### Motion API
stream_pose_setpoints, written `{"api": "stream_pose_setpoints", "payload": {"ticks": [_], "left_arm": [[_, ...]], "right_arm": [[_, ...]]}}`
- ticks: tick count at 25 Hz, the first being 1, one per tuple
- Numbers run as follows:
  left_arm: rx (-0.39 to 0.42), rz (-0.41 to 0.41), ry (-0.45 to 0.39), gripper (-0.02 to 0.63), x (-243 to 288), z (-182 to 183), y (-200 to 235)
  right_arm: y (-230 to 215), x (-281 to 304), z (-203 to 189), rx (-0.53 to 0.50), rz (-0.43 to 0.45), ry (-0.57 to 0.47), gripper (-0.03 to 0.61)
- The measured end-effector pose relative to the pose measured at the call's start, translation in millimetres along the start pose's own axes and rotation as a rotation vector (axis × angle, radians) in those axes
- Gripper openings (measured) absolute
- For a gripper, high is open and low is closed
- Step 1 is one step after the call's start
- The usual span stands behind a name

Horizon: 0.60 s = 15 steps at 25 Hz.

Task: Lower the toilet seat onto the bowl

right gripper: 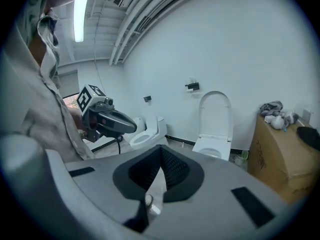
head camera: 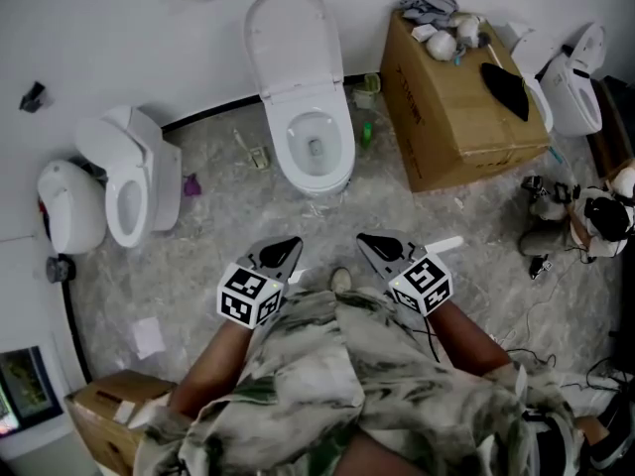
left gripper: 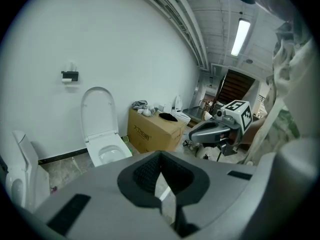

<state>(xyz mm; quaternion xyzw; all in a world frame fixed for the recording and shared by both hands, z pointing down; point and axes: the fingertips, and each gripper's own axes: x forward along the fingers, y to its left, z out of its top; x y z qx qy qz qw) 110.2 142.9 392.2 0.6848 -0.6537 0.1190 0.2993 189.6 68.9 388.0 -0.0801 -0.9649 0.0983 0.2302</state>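
A white toilet stands against the far wall, its bowl (head camera: pixel 316 149) open. The seat and lid (head camera: pixel 292 38) stand upright behind it; I cannot tell them apart. The left gripper view shows the same bowl (left gripper: pixel 107 155) and raised seat (left gripper: pixel 98 111), and so does the right gripper view, with bowl (right gripper: pixel 212 147) and seat (right gripper: pixel 216 115). My left gripper (head camera: pixel 290 247) and right gripper (head camera: pixel 367 243) hover side by side over the floor well short of the toilet. Both point toward it, shut and empty. Up close, the left gripper (left gripper: pixel 160 156) and right gripper (right gripper: pixel 161 151) have their jaws closed together.
A second toilet (head camera: pixel 129 178) and a white tank-like fixture (head camera: pixel 69 206) stand at the left. A large cardboard box (head camera: pixel 461 102) with rags and balls on top sits right of the toilet. More fixtures (head camera: pixel 575 87) and cables (head camera: pixel 556 231) lie at the right. A small box (head camera: pixel 104 410) is at lower left.
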Motion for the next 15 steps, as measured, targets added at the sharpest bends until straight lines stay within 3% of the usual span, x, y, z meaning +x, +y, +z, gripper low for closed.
{"api": "stream_pose_setpoints", "payload": {"ticks": [15], "left_arm": [[-0.025, -0.008, -0.034, 0.023, -30.7, -3.5, 62.0]], "right_arm": [[28.5, 60.8, 26.7, -0.03, 0.001, 0.027, 0.021]]}}
